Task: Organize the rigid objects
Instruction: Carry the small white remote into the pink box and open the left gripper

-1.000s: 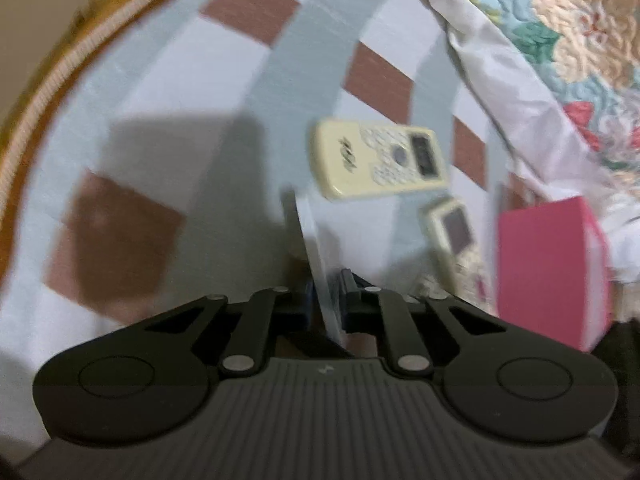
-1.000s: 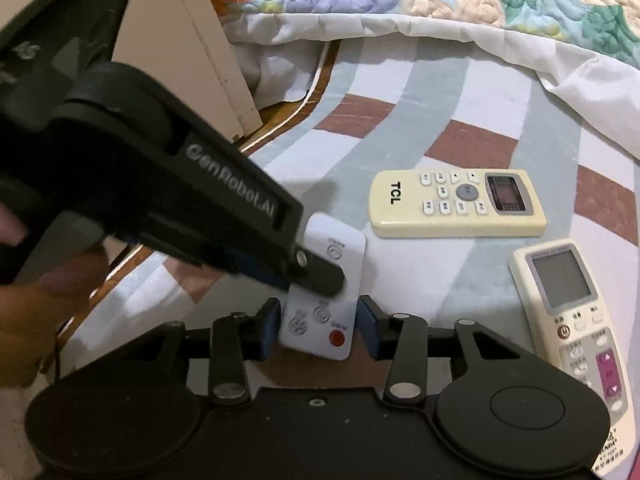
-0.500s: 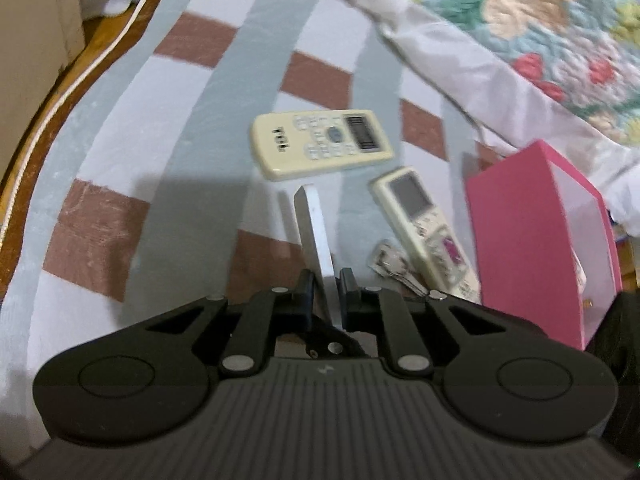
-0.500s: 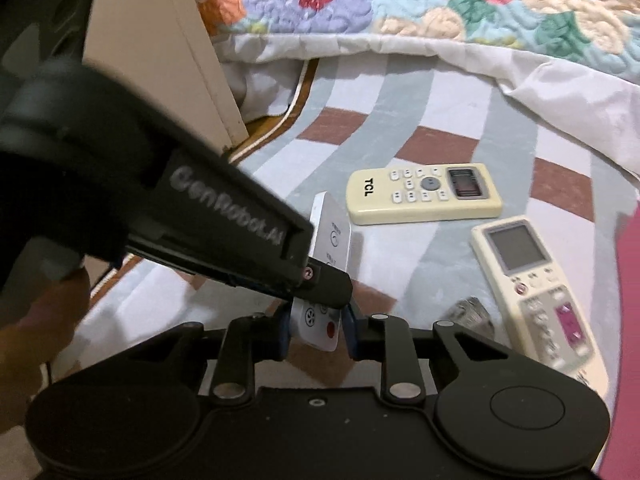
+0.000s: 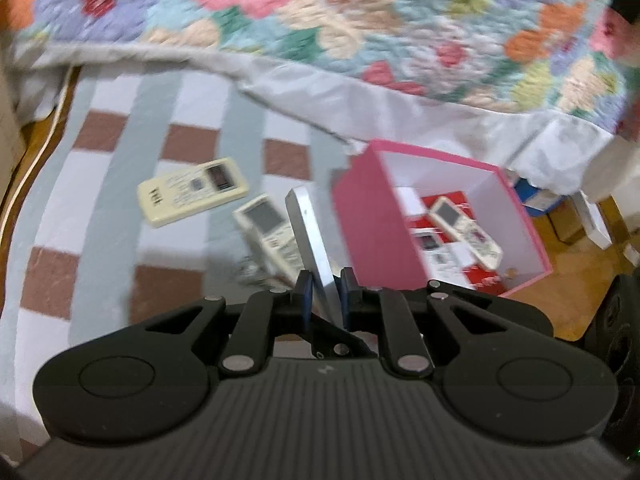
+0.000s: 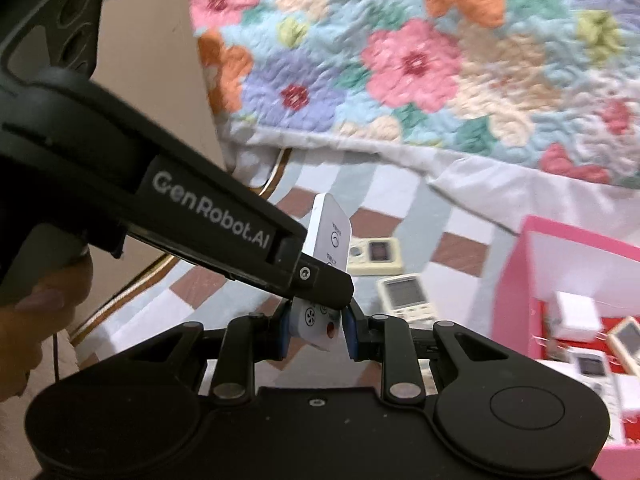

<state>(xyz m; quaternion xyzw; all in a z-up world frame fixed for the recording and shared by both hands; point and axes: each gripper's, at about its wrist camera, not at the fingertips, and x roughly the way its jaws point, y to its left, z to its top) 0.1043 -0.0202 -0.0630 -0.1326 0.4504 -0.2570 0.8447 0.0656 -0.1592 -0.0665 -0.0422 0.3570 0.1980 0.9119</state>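
Over a striped bedsheet [image 5: 180, 112], a thin, stiff, light remote [image 5: 310, 236] is pinched edgewise by both grippers [image 5: 325, 294] [image 6: 316, 330]; likely slippery.

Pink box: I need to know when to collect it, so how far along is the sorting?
Partly done. The pink box already holds remotes. Both grippers, left and right, grip the small white remote. Two cream remotes remain on the striped blanket.
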